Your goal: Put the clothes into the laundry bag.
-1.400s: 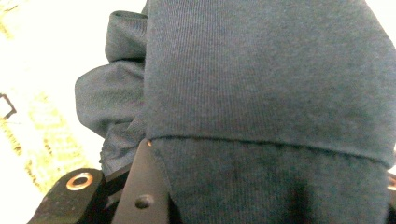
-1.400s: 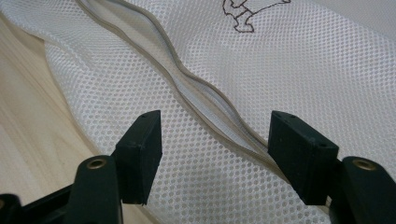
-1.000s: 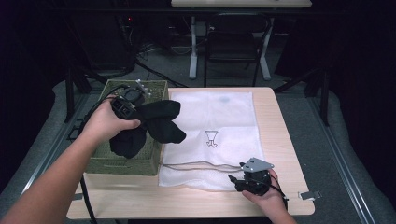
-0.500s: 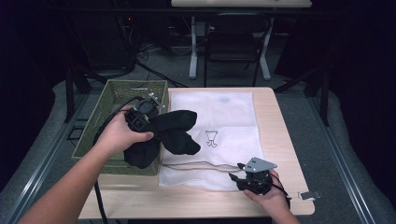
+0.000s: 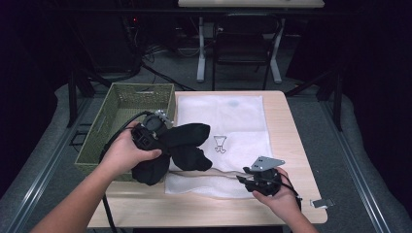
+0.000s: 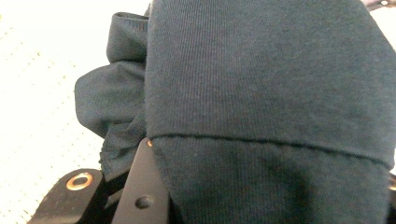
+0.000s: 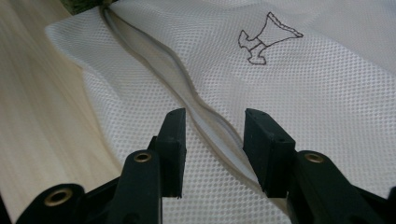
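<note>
left gripper [image 5: 154, 127] has carried black garment [image 5: 187, 145] toward mesh bag [image 5: 243, 121].

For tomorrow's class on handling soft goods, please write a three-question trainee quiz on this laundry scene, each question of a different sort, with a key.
1. True or false: the left gripper holds the dark knitted cloth garment.
2. The right gripper stands with its open jaws on either side of which part of the white mesh laundry bag? A) its printed outline figure B) its grey zip edge C) a far corner
3. Fill in: at the table's left edge stands a green woven ____.

Key: 1 true; 2 B; 3 basket.
</note>
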The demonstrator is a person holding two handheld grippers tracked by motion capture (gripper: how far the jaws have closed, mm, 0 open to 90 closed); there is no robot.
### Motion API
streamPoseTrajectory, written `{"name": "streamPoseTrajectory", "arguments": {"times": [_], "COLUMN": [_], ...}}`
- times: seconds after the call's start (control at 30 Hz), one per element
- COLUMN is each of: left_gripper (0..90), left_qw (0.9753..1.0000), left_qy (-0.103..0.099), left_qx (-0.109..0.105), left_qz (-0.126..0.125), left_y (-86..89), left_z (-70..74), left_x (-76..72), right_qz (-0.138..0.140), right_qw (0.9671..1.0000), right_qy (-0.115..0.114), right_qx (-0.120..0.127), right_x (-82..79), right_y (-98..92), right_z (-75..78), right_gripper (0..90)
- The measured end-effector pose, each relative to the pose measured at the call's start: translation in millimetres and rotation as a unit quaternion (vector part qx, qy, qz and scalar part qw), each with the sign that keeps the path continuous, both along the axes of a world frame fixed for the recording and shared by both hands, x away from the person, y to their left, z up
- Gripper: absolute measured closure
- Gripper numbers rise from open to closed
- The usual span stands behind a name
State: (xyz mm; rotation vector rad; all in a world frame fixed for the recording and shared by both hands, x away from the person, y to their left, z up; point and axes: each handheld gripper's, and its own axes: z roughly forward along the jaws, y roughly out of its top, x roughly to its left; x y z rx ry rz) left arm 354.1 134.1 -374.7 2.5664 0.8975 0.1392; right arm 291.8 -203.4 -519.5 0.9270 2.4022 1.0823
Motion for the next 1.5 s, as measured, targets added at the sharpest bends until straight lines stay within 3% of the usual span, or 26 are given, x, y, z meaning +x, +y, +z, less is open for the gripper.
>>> {"name": "streamPoseTrajectory", "arguments": {"times": [0.1, 0.27, 0.4, 0.57, 0.7, 1.0, 1.23, 1.5], "left_gripper": [70.7, 70.8, 70.7, 70.7, 70.7, 70.7, 70.7, 70.7], "left_qw": [1.0, 1.0, 1.0, 1.0, 1.0, 0.9999, 0.9999, 0.9999], "left_qy": [-0.002, -0.001, 0.0, -0.003, 0.005, 0.005, 0.001, 0.001], "left_qx": [-0.002, -0.005, -0.003, 0.001, -0.003, -0.016, -0.013, -0.009], "left_qz": [-0.002, -0.004, -0.006, -0.005, -0.007, 0.002, 0.003, 0.008], "left_y": [0.4, -1.9, -6.0, -12.9, -17.2, -20.9, -16.0, -10.2], "left_z": [-1.9, -5.3, -6.6, -8.1, -11.3, -12.6, -11.6, -12.2], "left_x": [-2.6, -7.0, -9.9, -13.4, -15.5, -20.2, -20.6, -21.3], "right_qz": [0.002, 0.01, 0.014, 0.019, 0.022, 0.046, 0.065, 0.066], "right_qw": [0.9999, 0.9994, 0.9994, 0.9991, 0.9987, 0.9987, 0.9976, 0.9976], "right_qy": [0.01, 0.005, -0.007, -0.004, -0.003, 0.004, 0.022, 0.02], "right_qx": [0.008, 0.033, 0.031, 0.038, 0.046, 0.02, 0.012, -0.004], "right_x": [11.5, 36.5, 54.1, 68.9, 67.3, 57.7, 55.5, 53.9], "right_y": [1.5, 10.8, 22.4, 29.4, 30.1, 36.0, 41.7, 50.2], "right_z": [2.7, 5.1, 3.5, -2.4, -8.4, -27.3, -39.5, -47.4], "right_gripper": [64.5, 70.1, 71.3, 70.4, 66.7, 67.8, 64.5, 61.2]}}
